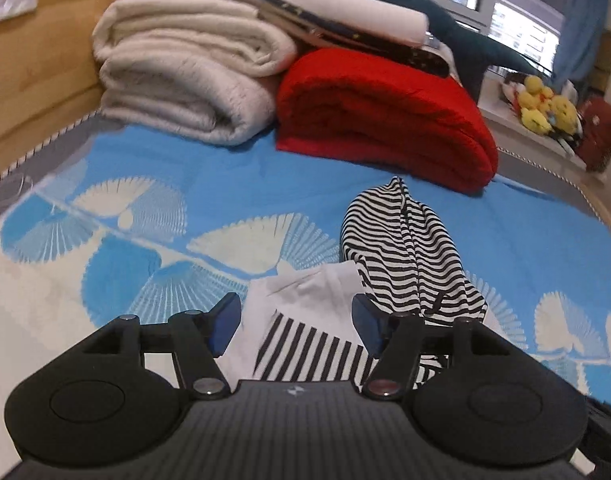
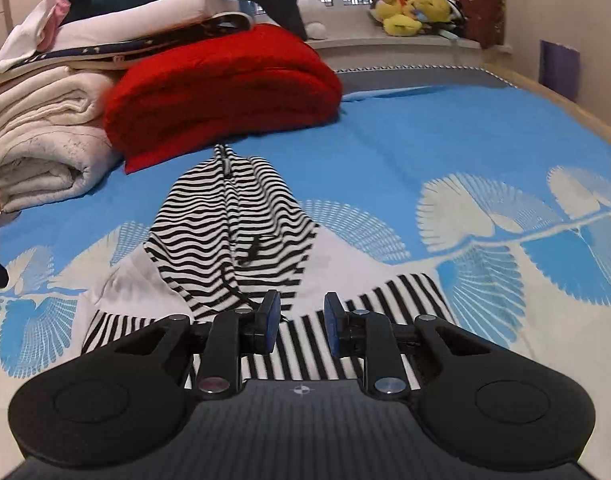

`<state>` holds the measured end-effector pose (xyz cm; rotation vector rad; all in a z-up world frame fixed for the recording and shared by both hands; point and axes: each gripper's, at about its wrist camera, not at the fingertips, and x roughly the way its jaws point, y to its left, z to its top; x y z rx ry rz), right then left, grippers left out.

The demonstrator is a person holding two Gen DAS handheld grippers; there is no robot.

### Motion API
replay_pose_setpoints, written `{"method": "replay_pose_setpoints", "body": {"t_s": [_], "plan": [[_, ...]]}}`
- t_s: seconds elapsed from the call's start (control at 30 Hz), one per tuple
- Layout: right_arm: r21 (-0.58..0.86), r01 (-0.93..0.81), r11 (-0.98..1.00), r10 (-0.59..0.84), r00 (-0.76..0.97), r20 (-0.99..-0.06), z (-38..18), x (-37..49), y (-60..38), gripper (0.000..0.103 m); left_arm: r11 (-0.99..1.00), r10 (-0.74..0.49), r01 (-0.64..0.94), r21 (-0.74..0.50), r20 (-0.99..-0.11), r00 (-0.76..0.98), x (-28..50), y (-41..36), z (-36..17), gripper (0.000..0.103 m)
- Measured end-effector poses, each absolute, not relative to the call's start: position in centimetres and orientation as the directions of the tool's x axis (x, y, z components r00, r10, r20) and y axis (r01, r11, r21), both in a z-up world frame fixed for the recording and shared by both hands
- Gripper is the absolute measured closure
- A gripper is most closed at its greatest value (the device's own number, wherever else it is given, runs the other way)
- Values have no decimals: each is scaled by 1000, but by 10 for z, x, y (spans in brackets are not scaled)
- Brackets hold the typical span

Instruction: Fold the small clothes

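Fold step done: both tools, left tool (image 1: 293,322) and right tool (image 2: 302,326), empty, jaws apart above black-and-white striped cloth garment (image 2: 233,236) mid-bed; regrasp a hem next.

Garment (image 2: 233,236): black-and-white stripes, plain white panels. Bed sheet (image 2: 425,140): bright blue, white fan-shaped leaf print. Folded blanket (image 2: 225,88): solid red. Folded blankets (image 1: 177,80): cream. Plush toys (image 2: 409,8): yellow.

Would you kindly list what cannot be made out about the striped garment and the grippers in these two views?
- Striped garment: its near edge is hidden behind the right gripper body, right wrist view.
- Left wrist view: the left gripper body covers the garment's lower part.
- The garment type is unclear; it lies bunched.
- No hand shows in either view.
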<state>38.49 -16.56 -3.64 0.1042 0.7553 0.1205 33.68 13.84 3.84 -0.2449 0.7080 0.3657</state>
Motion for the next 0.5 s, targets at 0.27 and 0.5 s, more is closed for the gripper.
{"method": "replay_pose_setpoints", "body": {"t_s": [0.27, 0.5], "plan": [[72, -124, 990, 140, 729, -670, -35, 382, -142, 78, 923, 261, -377, -74, -600, 756, 333, 134, 51, 35], [-18, -178, 984, 127, 766, -630, -18, 371, -143, 78, 922, 266, -374, -105, -530, 805, 329, 136, 60, 33]]}}
